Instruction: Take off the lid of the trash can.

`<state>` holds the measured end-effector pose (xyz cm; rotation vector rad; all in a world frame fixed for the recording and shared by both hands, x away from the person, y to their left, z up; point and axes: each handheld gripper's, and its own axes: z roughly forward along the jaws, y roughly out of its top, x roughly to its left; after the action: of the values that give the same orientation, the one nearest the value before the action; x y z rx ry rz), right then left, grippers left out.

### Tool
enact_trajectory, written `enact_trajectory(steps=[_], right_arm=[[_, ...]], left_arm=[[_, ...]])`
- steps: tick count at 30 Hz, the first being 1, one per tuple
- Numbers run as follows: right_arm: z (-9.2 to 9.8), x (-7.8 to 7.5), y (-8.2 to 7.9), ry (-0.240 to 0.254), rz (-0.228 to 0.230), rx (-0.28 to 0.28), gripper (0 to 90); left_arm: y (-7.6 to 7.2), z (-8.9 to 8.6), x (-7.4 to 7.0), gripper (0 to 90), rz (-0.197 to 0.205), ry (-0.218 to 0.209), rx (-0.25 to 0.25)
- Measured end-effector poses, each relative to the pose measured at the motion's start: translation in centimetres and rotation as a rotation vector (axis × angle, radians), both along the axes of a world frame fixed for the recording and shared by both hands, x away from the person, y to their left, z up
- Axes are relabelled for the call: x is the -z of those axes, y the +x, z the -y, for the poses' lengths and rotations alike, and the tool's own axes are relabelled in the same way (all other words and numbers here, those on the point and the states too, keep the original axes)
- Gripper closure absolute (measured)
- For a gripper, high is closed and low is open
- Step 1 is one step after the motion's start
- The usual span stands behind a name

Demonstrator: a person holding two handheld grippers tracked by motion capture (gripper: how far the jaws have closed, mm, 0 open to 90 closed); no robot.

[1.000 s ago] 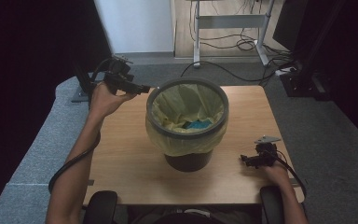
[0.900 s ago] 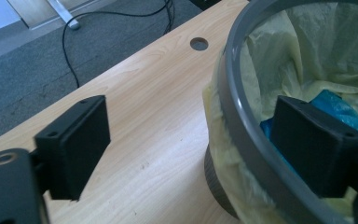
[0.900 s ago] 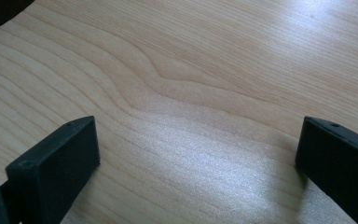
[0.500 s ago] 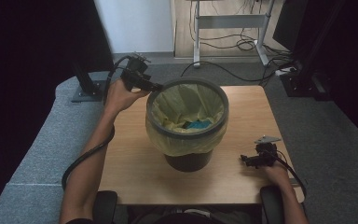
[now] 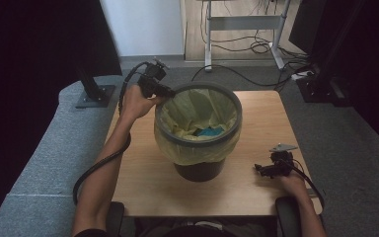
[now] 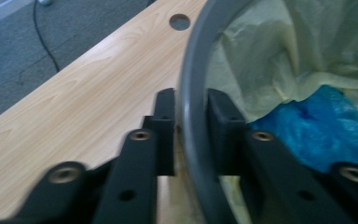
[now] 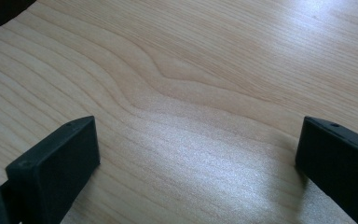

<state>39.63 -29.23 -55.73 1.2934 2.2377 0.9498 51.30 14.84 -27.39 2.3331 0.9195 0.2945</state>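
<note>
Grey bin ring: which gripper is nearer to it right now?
Left. The left gripper has just been closing, one jaw on each side of the grey ring. The right gripper rests open on the table, apart from the bin.

Light wood-grain tabletop [image 5: 143,182] — one dark bin [image 5: 197,170] with a grey rim and yellow liner stands near its middle. A round cable hole [image 6: 180,21] in the tabletop shows in the left gripper view.

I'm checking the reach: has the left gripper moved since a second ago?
Yes. The left gripper moved right, from off the table's left edge to the bin's grey rim, jaws closing around it.
</note>
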Motion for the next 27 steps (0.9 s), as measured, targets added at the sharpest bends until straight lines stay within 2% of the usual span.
enact_trajectory(steps=[7,11,20,27], right_arm=[[0.0,0.0,0.0,-0.001,0.000,-0.001,0.0],[0.0,0.0,0.0,0.000,0.000,-0.002,0.0],[0.0,0.0,0.0,0.000,0.000,-0.003,0.0],[0.0,0.0,-0.1,0.001,0.000,-0.005,0.0]], left_arm=[[0.1,-0.7,-1.0,77.3,-0.020,-0.070,-0.020],[-0.1,-1.3,-1.5,77.5,-0.026,-0.093,-0.032],[-0.3,-3.1,-2.0,77.5,-0.045,-0.132,-0.063],[-0.5,-4.7,-2.0,77.5,-0.051,-0.142,-0.099]])
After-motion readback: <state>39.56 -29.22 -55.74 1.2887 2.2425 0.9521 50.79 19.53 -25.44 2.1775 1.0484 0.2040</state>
